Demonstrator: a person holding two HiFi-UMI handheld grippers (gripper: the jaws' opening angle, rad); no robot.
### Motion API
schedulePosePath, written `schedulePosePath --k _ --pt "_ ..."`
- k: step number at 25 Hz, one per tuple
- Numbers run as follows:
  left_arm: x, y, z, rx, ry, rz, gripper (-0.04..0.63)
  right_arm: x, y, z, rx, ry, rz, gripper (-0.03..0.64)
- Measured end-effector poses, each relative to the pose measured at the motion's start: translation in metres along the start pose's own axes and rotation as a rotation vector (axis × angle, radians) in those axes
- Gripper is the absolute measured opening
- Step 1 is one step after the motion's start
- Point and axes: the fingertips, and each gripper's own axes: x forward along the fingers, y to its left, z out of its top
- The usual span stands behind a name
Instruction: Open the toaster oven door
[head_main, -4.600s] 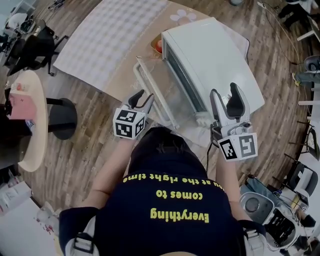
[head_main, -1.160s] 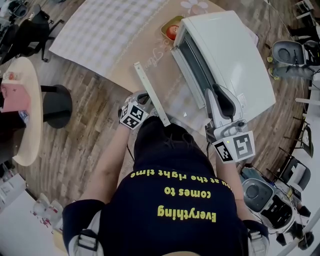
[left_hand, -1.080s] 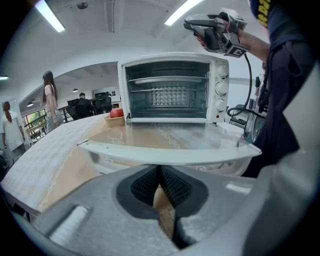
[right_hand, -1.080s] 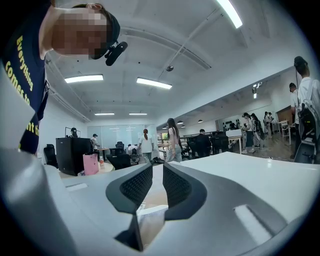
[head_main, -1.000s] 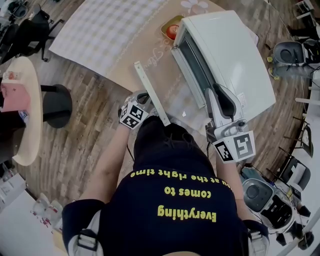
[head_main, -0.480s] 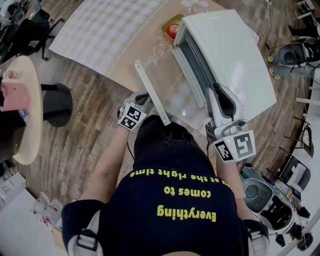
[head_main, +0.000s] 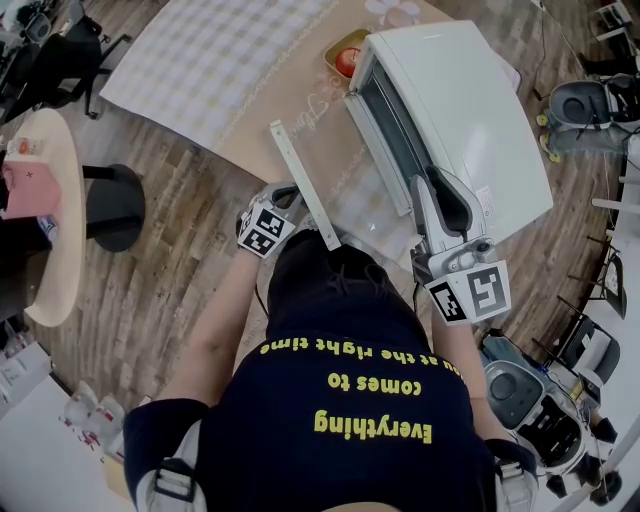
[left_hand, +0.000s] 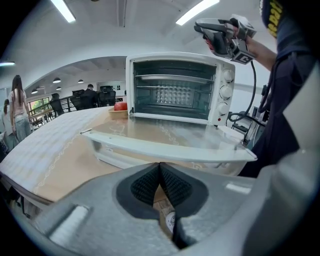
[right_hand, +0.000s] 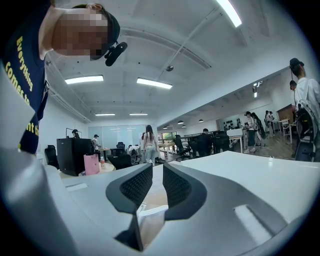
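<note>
The white toaster oven (head_main: 470, 110) stands on the table, and its glass door (head_main: 352, 185) lies folded down flat toward me. The door's long white handle (head_main: 303, 185) forms its near edge. My left gripper (head_main: 284, 196) is shut and empty, just short of the handle's near end. In the left gripper view the handle (left_hand: 165, 148) crosses right above the gripper (left_hand: 160, 172), with the oven's empty cavity (left_hand: 172, 92) behind it. My right gripper (head_main: 440, 190) hovers over the oven's right top, open by a narrow gap with nothing between its pads. The right gripper (right_hand: 157, 182) looks across the white oven top (right_hand: 245, 172).
A bowl with a red fruit (head_main: 345, 60) sits at the oven's far left corner. A checked cloth (head_main: 220, 70) covers the table's far left part. A round side table (head_main: 60, 230) and office chairs stand on the wooden floor to the left, and more equipment (head_main: 525, 400) lies at my right.
The door was down several seconds ago too. Since then my left gripper has drawn a little closer to my body. Over the last second almost nothing has moved.
</note>
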Motion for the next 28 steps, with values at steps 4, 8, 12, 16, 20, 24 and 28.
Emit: schedulePosePath --k 4,8,12,16,20,24,28 --pt "0.002 0.001 0.0 -0.001 0.004 0.005 0.0 0.0 -0.003 -0.002 0.002 -0.001 -0.002 0.08" --pt "0.001 0.002 0.001 -0.029 -0.022 0.011 0.0 0.0 -0.003 -0.002 0.003 -0.004 -0.001 0.08" --pt "-0.004 0.004 -0.001 -0.066 -0.027 0.02 0.0 0.0 -0.002 -0.002 0.004 -0.004 0.001 0.08" --pt "-0.006 0.006 0.002 -0.072 -0.04 0.028 0.0 -0.001 -0.001 -0.001 0.002 -0.005 0.002 0.08" --pt "-0.009 0.007 0.005 -0.075 -0.049 0.037 0.0 0.001 0.0 -0.001 0.003 -0.005 0.008 0.08" --pt "-0.011 0.006 0.008 -0.067 -0.056 0.041 0.0 0.0 0.002 0.001 0.003 -0.01 0.013 0.08" --pt "-0.014 0.009 0.01 -0.1 -0.079 0.054 0.0 -0.001 0.001 -0.001 0.004 -0.01 0.011 0.08"
